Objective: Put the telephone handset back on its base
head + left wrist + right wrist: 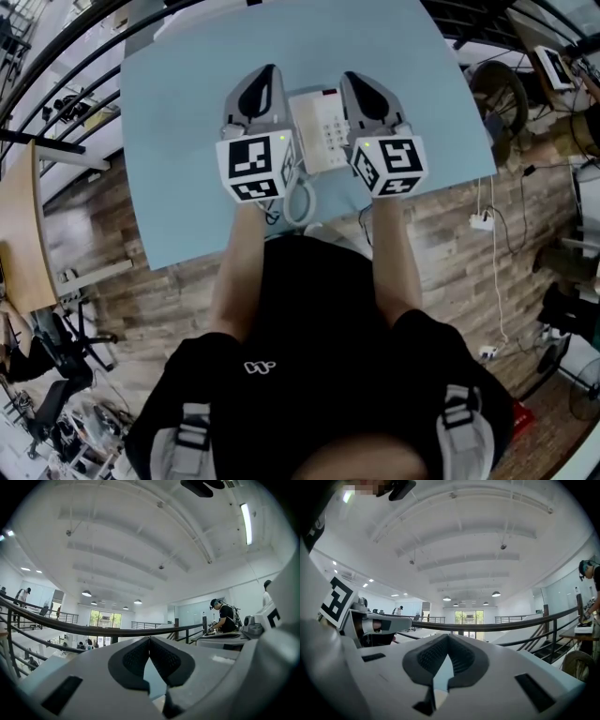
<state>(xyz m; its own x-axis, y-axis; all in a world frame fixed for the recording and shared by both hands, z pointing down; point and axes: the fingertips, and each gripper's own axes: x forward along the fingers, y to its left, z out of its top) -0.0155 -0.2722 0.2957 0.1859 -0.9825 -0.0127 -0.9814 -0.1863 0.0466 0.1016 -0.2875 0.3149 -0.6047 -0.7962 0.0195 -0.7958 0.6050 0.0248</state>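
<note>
A white telephone base [319, 131] with a keypad lies on the light blue table [178, 122], and its coiled cord [302, 202] loops toward the near edge. I cannot make out the handset; the left gripper may hide it. My left gripper [270, 71] rests just left of the base, jaws shut with nothing between them. My right gripper [349, 79] sits just right of it, also shut and empty. Both gripper views point up and forward across the hall. In them the left gripper [149, 640] and right gripper [448, 637] show their pads meeting at the tip.
The table's near edge runs just behind the marker cubes, with wood floor below. A power strip and cables [482, 221] lie on the floor at right, near chairs [497, 94]. A dark railing [117, 631] crosses both gripper views. A person [227, 616] stands far off.
</note>
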